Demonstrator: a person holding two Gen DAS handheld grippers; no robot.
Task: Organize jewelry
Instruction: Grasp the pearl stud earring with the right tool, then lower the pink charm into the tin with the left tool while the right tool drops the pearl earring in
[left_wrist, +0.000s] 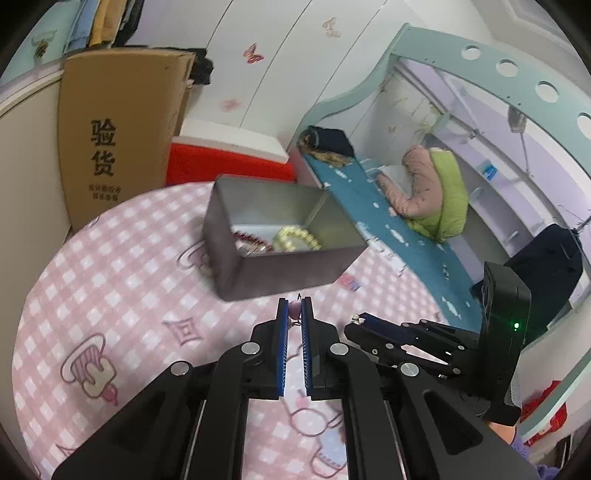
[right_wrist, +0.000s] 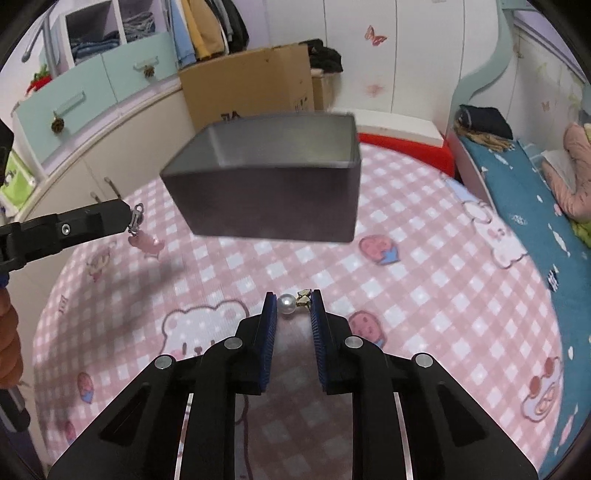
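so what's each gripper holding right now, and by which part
The left gripper pinches a pink earring by its metal clip, the pink charm dangling below. The right gripper has a pearl earring between its fingertips, pearl and gold end.

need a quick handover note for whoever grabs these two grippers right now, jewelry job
Left gripper: shut on a pink clip earring, lifted clear of the cloth, just short of the tin.
Right gripper: shut on a pearl earring with a gold clasp, low over the pink checked tablecloth.
Grey metal tin: open, standing on the cloth ahead of both grippers.
Done: a pale bead bracelet and a dark red bead piece already lie in the tin.
Left: drop both earrings into the tin; no other loose jewelry is visible on the cloth.
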